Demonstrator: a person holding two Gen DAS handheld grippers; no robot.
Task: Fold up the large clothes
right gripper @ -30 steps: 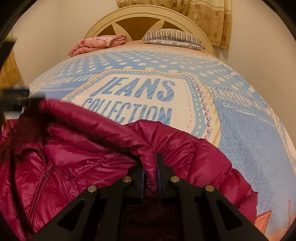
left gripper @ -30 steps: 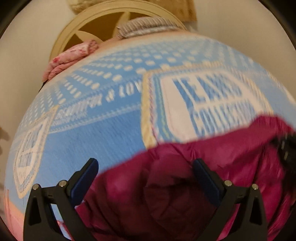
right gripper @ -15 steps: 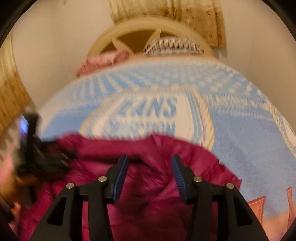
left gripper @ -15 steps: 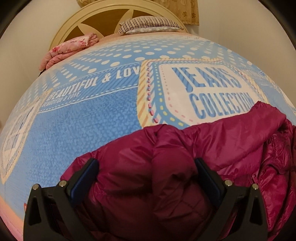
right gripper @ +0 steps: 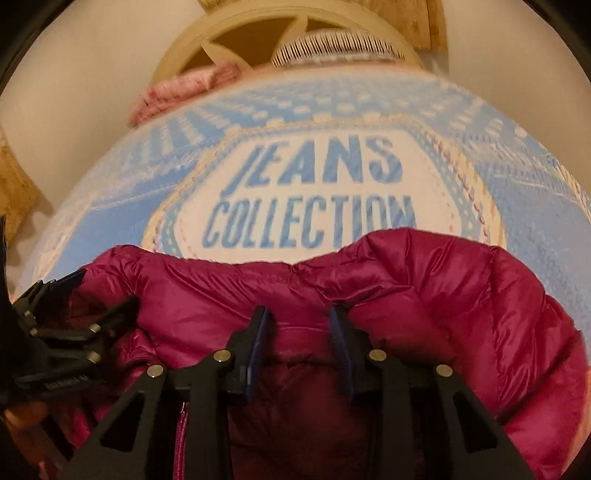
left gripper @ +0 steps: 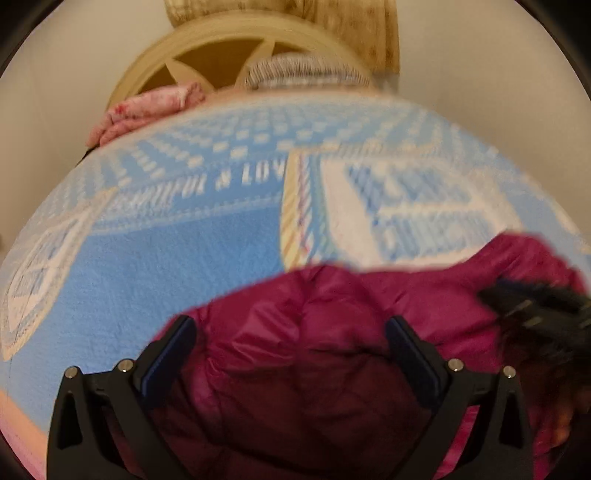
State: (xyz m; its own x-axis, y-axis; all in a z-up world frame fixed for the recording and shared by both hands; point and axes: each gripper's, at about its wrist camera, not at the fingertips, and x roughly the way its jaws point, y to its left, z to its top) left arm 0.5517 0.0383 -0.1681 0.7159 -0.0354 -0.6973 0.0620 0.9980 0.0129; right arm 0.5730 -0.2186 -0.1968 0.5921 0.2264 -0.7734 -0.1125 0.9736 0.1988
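A magenta puffer jacket [right gripper: 424,295] lies crumpled on the near part of the bed, over a blue blanket [left gripper: 177,266] printed "JEANS COLLECTION". My left gripper [left gripper: 290,332] hovers wide open above the jacket's [left gripper: 332,317] left part, with nothing pinched. My right gripper [right gripper: 299,325] is over the jacket's upper edge. Its jaws are closing, with a band of jacket fabric between the pads and a clear gap still showing. In the right wrist view the left gripper [right gripper: 99,295] shows at the left edge. The right one [left gripper: 535,314] appears blurred at the right of the left wrist view.
At the far end of the bed stand a cream headboard [right gripper: 207,40], a striped pillow [right gripper: 332,46] and a folded pink cloth [right gripper: 184,88]. A beige curtain [left gripper: 369,33] hangs behind. White walls close in on both sides.
The right gripper, shut on a jacket fold a second ago, let it go, opened, and now stands narrower over the jacket's edge. The left gripper stayed open and shifted slightly.
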